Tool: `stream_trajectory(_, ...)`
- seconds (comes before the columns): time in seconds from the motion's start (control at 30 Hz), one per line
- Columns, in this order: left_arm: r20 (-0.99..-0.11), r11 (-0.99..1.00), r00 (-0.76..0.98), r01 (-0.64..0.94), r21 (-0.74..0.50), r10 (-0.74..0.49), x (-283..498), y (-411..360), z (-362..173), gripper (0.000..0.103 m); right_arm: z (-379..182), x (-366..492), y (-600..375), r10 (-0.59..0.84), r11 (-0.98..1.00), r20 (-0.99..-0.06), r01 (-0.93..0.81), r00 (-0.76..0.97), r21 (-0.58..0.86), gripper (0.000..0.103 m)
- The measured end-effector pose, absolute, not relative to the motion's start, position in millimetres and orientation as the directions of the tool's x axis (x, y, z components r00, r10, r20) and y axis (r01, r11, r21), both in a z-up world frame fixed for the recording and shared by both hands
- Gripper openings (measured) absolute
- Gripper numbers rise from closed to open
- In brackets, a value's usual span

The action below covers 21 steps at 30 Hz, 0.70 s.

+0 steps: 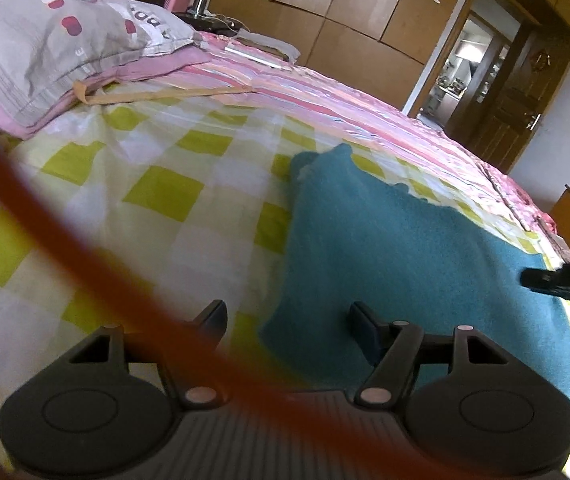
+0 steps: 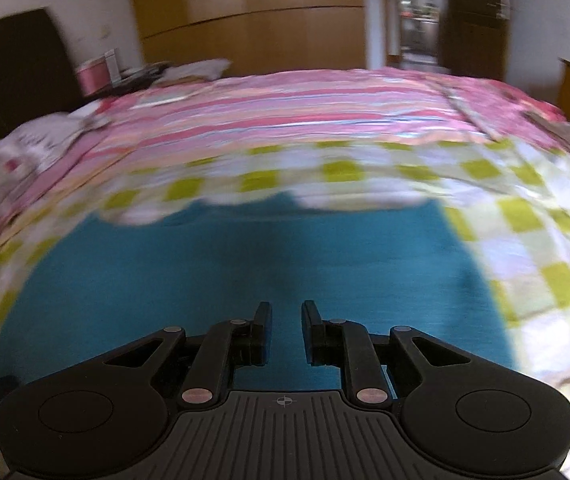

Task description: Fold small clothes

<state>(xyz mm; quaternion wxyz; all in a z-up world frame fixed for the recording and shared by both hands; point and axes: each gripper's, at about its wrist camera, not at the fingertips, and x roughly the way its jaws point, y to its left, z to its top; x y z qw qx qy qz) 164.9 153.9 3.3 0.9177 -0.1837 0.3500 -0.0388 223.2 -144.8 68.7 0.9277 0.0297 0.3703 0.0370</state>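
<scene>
1. Pillow (image 1: pixel 57 40) lies at the upper left of the left view
2. Left gripper (image 1: pixel 287 320), fingers spread wide, hovers at bottom centre
3. Teal cloth (image 1: pixel 405 272) lies flat on the checked sheet (image 1: pixel 157 192), centre-right
4. Right gripper (image 2: pixel 287 320), fingers slightly parted, holds nothing, over the cloth

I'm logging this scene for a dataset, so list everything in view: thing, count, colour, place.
garment: 1, teal, flat on the checked sheet
checked sheet: 1, yellow-green and white, near side of bed
striped cover: 1, pink, far side of bed
pillow: 1, grey with red spots, head of bed
wardrobe: 1, brown, behind bed
door: 1, dark brown, open
cable: 1, orange, blurred across the left view
left claw: black, open, over the garment's edge
right claw: black, open, above the garment
</scene>
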Motion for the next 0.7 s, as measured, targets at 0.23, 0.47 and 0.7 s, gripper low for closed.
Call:
stream_trajectory(0.23,-0.629,0.923,0.739,-0.026,-0.384,-0.241,167.2,152.5,3.5,0.072,77.3,235.7,-72.0,0.185,0.979,-0.711,-0.191,0.678,0.073,0.025)
stream_trajectory(0.47,-0.631,0.921,0.730,-0.006,-0.389,-0.262,168.7,148.3,1.9,0.072,81.2,250.0,-26.7,0.217,0.961,-0.732,-0.273,0.646,0.044,0.030)
stream_trajectory(0.7,-0.629,0.919,0.728,0.001,-0.394,-0.271,170.1,147.3,0.8,0.072,77.8,260.3,-8.3,0.217,0.954,-0.751,-0.297,0.623,0.029,0.034)
